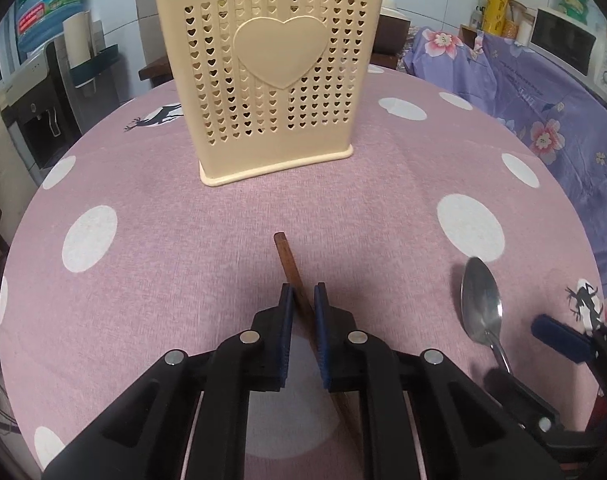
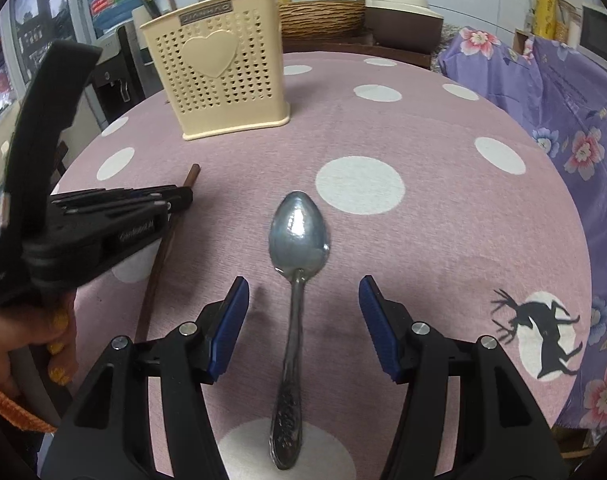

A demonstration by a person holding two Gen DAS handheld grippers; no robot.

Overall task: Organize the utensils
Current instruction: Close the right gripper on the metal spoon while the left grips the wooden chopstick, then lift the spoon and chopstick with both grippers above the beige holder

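The left gripper [image 1: 302, 294] has its fingers closed on a wooden chopstick [image 1: 288, 258] that lies on the pink dotted surface [image 1: 151, 184], its long axis running away from the camera toward the cream holder [image 1: 271, 80] and tilting slightly left. The right gripper [image 2: 303, 290] is partly open and grips nothing. Between its fingers lies a metal spoon [image 2: 297, 240], flat on the surface, bowl pointing toward the holder, handle toward the camera.

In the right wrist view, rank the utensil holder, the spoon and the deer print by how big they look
1. Spoon, longest, though nearest the camera.
2. Utensil holder, farther off, so likely bigger in reality.
3. Deer print.
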